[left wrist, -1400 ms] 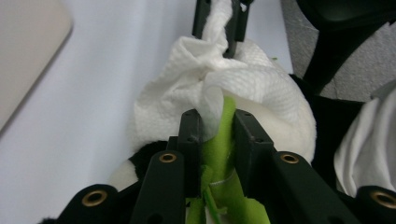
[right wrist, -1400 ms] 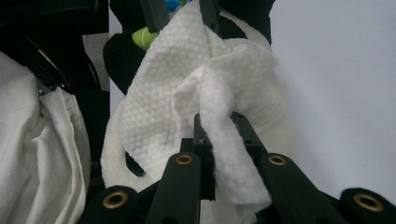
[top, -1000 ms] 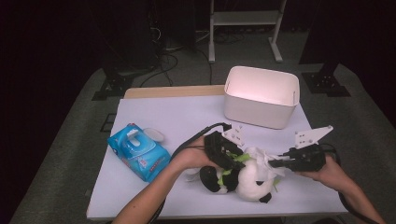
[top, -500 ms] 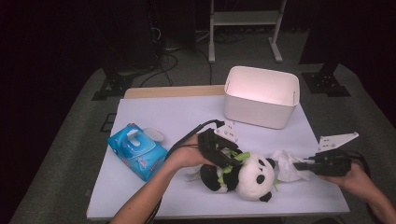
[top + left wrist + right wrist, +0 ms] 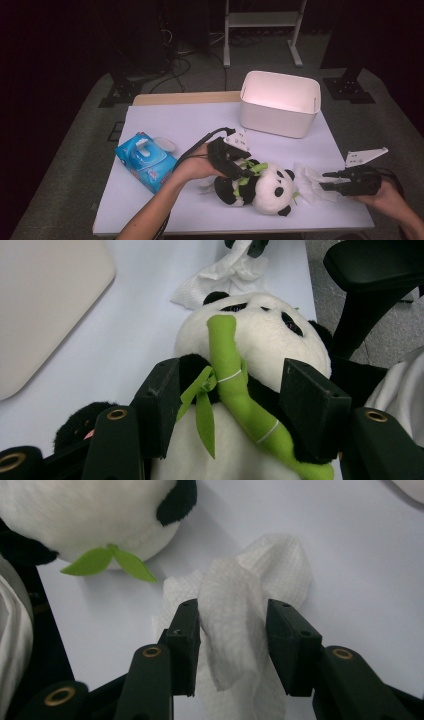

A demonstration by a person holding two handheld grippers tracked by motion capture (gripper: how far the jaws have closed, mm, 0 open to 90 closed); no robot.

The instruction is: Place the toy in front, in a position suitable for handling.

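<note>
The fingers of the right gripper [image 5: 232, 645] have just been opening: one second ago they were pinched on the white wipe [image 5: 235, 630] at the panda's face, and now they stand apart, with the crumpled wipe between them, loose and lying on the bench [image 5: 180, 125]. It touches the left finger and stands clear of the right one, so I judge it as released, not grasped. In the high view this gripper [image 5: 332, 182] has moved away to the right of the toy, and the wipe [image 5: 312, 182] lies just beside the panda's head.

The fingers of the left gripper [image 5: 232, 405] have also been opening. They stand on both sides of the plush panda [image 5: 250, 340] at its chest, where the green bamboo stick [image 5: 235, 385] crosses; the grip looks relaxed, but I cannot tell if the pads still press the fur.

The panda [image 5: 265, 187] lies on its side near the front edge of the bench, between the two grippers. The blue wipes pack [image 5: 145, 160] is to its left and the white bin [image 5: 280, 102] behind it.

It seems the wiping is finished, and the used wipe now waits to be thrown away, perhaps into the bin.
</note>
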